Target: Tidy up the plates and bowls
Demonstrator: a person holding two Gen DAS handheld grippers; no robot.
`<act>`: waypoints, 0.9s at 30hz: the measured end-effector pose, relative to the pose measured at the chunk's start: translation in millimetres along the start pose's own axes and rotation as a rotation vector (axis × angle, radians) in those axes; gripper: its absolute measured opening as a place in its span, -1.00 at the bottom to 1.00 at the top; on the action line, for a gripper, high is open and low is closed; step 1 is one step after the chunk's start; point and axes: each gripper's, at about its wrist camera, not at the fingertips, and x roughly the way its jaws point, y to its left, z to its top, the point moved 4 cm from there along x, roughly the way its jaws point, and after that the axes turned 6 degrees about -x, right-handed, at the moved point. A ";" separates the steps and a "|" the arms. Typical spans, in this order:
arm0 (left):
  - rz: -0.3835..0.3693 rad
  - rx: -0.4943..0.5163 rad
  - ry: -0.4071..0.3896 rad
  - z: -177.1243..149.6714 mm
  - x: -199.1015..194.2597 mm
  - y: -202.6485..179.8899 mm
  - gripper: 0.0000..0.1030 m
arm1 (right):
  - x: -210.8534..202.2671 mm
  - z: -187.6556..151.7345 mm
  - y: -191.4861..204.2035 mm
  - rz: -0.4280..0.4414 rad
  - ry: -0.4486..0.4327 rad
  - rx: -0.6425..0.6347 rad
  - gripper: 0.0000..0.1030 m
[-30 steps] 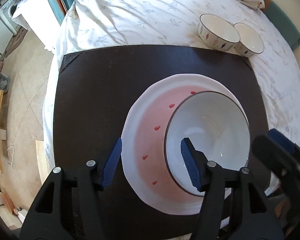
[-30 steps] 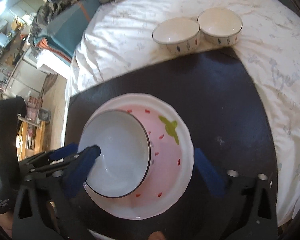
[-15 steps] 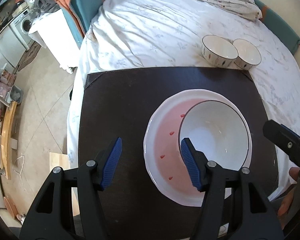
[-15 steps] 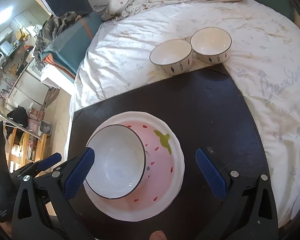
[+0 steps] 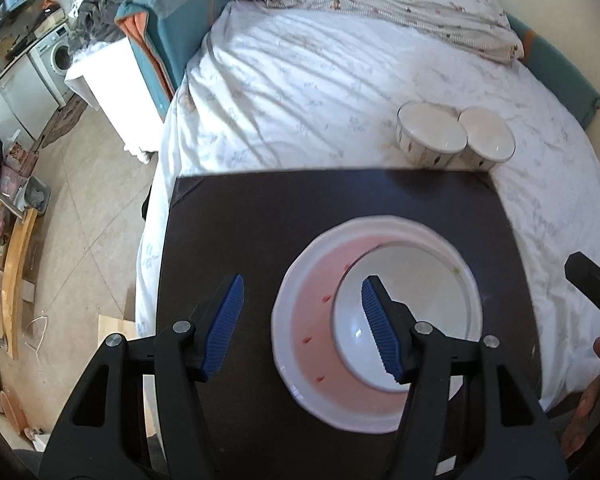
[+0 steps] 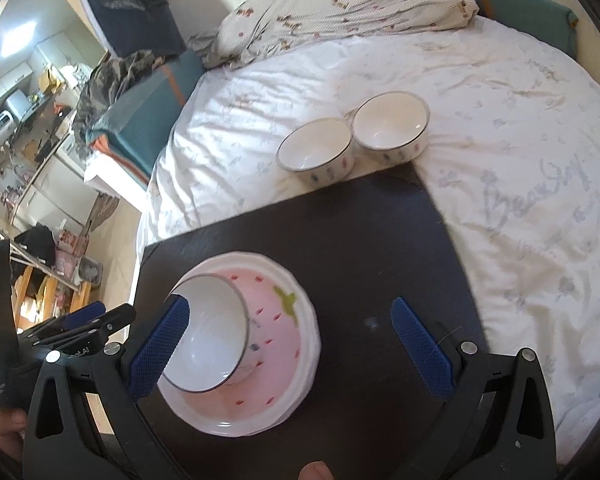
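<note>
While tools (image 5: 302, 326) hover, bowl (image 5: 408, 312) beneath, unheld

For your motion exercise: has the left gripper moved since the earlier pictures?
Yes. The left gripper has drawn up and away: in its view the strawberry plate looks smaller and more of the bed shows.

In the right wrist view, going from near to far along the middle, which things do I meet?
pink plate with the white bowl on it → bare dark board → two patterned bowls on the white bedsheet → crumpled floral duvet
</note>
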 end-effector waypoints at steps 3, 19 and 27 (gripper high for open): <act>-0.011 0.006 -0.028 14.0 -6.6 -18.5 0.12 | -5.3 12.5 -16.5 -0.013 -0.022 0.030 1.00; -0.028 -0.008 0.029 79.5 21.4 -109.5 0.12 | 30.9 89.7 -138.6 -0.039 -0.040 0.358 1.00; -0.027 -0.031 0.106 86.8 55.9 -122.4 0.12 | 92.7 95.8 -199.8 -0.094 0.082 0.557 0.96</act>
